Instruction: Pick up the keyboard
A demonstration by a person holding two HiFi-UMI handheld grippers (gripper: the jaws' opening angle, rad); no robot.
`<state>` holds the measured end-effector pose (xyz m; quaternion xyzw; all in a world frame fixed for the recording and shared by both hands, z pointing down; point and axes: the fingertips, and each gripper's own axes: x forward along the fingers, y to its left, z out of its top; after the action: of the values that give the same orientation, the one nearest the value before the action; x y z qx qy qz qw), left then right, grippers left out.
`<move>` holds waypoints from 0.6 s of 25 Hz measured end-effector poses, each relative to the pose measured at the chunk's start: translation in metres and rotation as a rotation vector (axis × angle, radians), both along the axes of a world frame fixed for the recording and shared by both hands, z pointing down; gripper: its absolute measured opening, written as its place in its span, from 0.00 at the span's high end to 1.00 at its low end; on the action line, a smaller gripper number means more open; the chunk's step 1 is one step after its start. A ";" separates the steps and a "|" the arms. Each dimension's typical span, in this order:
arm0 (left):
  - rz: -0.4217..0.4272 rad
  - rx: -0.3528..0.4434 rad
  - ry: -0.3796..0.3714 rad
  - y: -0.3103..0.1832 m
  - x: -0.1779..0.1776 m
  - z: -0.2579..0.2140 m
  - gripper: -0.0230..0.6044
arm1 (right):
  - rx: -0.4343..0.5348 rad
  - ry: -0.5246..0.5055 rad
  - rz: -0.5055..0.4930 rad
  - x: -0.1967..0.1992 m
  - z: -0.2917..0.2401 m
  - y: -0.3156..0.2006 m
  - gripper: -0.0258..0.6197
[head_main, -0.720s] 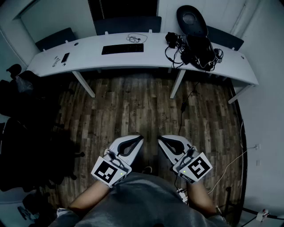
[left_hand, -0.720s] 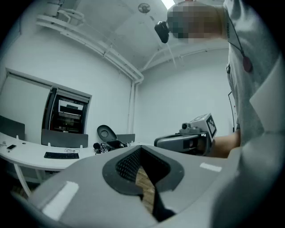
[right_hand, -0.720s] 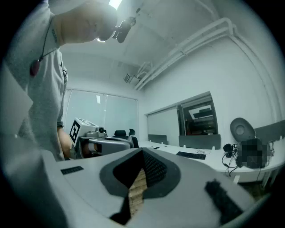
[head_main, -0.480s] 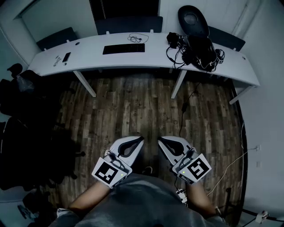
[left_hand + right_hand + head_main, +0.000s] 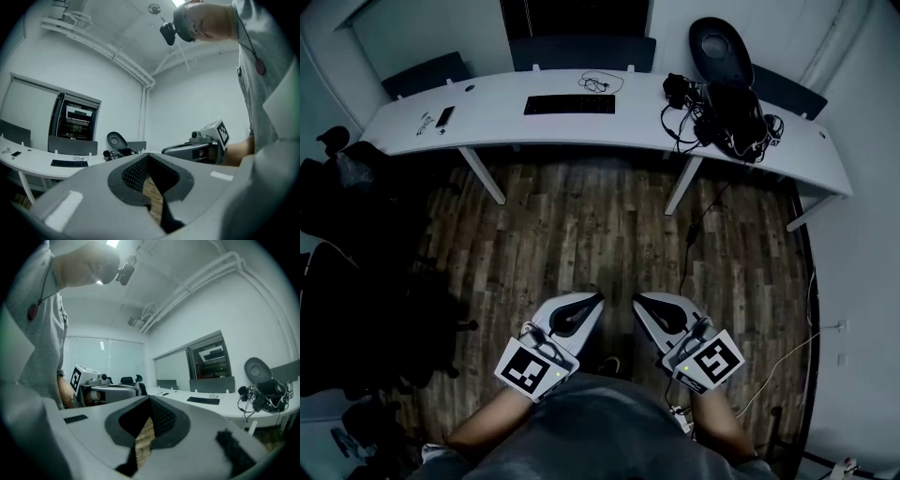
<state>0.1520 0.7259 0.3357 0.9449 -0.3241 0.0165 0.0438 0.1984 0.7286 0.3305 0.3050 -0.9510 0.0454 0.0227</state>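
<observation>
Up at twelve o'clock, on the long white desk [image 5: 623,129], lies the black keyboard [image 5: 569,104]. It lies flat near the back edge, with bare desk on both sides of it.

Down at six o'clock the person holds the left gripper [image 5: 594,300] and the right gripper [image 5: 640,301] close to the body, side by side and level. Both have their jaws pressed together, with nothing between them. I think they are held low like this because the keyboard is well apart from them.

Between them and the desk, the wood floor [image 5: 581,234] is open. At nine o'clock a dark chair [image 5: 366,291] crowds the side. At two o'clock a heap of black cables [image 5: 727,117] sits on the desk, and a cord [image 5: 692,230] hangs to the floor. So the best way looks to be straight ahead.
</observation>
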 end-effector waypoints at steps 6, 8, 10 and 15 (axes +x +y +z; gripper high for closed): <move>-0.005 -0.006 0.015 -0.036 -0.022 0.001 0.95 | 0.002 0.019 -0.004 -0.027 0.001 -0.034 0.95; -0.002 -0.001 0.018 -0.051 -0.030 0.001 0.95 | 0.004 0.023 -0.001 -0.037 0.001 -0.049 0.95; 0.002 0.000 0.019 -0.068 -0.040 0.002 0.95 | 0.001 0.027 0.007 -0.047 0.002 -0.066 0.95; 0.016 -0.014 0.028 -0.113 -0.071 0.005 0.95 | -0.016 0.032 0.031 -0.076 0.002 -0.113 0.95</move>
<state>0.0808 0.6131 0.3408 0.9473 -0.3156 0.0062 0.0549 0.1229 0.6160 0.3329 0.3202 -0.9453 0.0484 0.0394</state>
